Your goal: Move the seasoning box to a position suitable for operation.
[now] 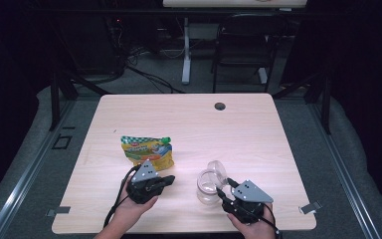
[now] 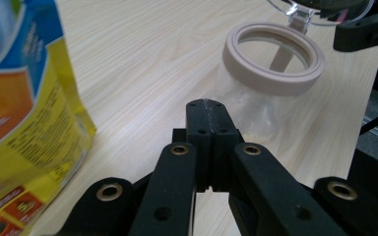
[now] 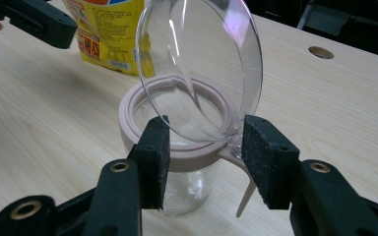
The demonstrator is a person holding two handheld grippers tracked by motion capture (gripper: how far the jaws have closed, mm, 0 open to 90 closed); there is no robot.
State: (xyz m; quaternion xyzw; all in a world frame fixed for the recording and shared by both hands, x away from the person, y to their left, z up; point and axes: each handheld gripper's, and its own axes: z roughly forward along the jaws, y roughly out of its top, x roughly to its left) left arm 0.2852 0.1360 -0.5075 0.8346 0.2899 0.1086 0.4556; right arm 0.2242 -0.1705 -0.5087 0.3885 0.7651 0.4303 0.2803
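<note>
A clear jar (image 1: 209,191) with a beige rim (image 3: 177,157) stands on the table's near right part. Its clear lid (image 3: 202,64) is swung upright on its hinge. My right gripper (image 3: 206,142) is open, with one pad on each side of the jar's near rim and the lid's lower edge; I cannot tell whether the pads touch. The right gripper (image 1: 224,190) sits just right of the jar. My left gripper (image 2: 206,110) is shut with nothing in it, pointing at the jar (image 2: 274,59) from a short way off. The left gripper (image 1: 170,180) lies just below a yellow snack pouch (image 1: 147,152).
The pouch (image 2: 24,113) lies flat at the table's middle left, close to the left gripper. A round cable hole (image 1: 220,106) is at the far edge of the wooden table (image 1: 258,139). A black chair (image 1: 246,45) and desk legs stand beyond the table.
</note>
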